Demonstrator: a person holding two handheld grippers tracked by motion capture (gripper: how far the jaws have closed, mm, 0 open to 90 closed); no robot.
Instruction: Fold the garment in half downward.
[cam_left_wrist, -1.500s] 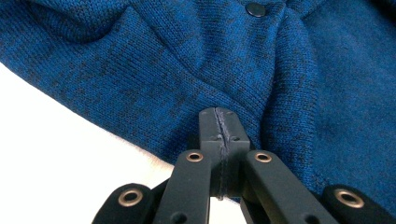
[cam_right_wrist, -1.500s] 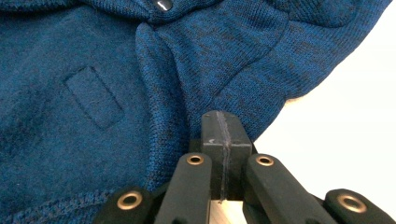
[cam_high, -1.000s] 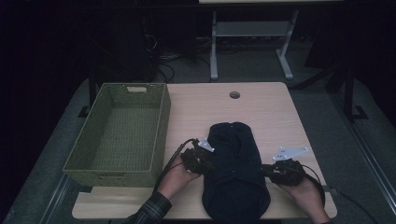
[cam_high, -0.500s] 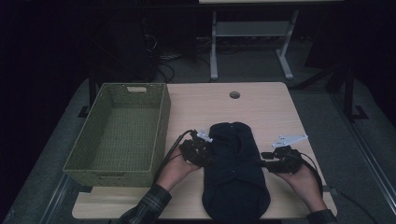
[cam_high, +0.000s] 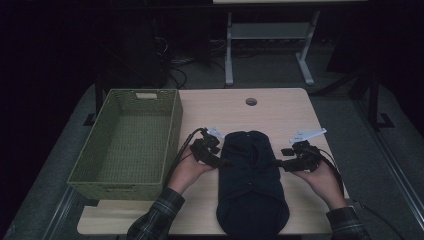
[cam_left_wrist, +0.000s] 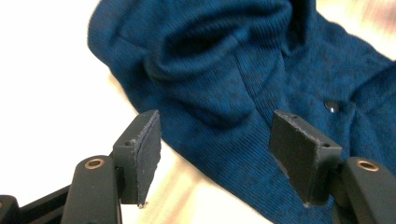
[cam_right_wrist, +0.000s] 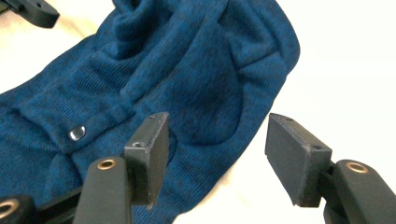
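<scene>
Desk (cam_high: 280, 112): dark blue knit garment (cam_high: 252, 185) lies folded lengthwise at centre, buttons up, near end at front edge; shape unchanged from a second ago. Green woven basket (cam_high: 127, 142) empty at left, apart from garment. Left hand-held gripper (cam_high: 220, 161) at garment's left edge, right hand-held gripper (cam_high: 282, 164) at right edge; both have backed slightly outward. Jaws of both just been opening, now wide, pads clear of cloth, nothing between them. Judgement: fold released, garment set down; next likely regrasp for another fold or transfer to basket.
</scene>
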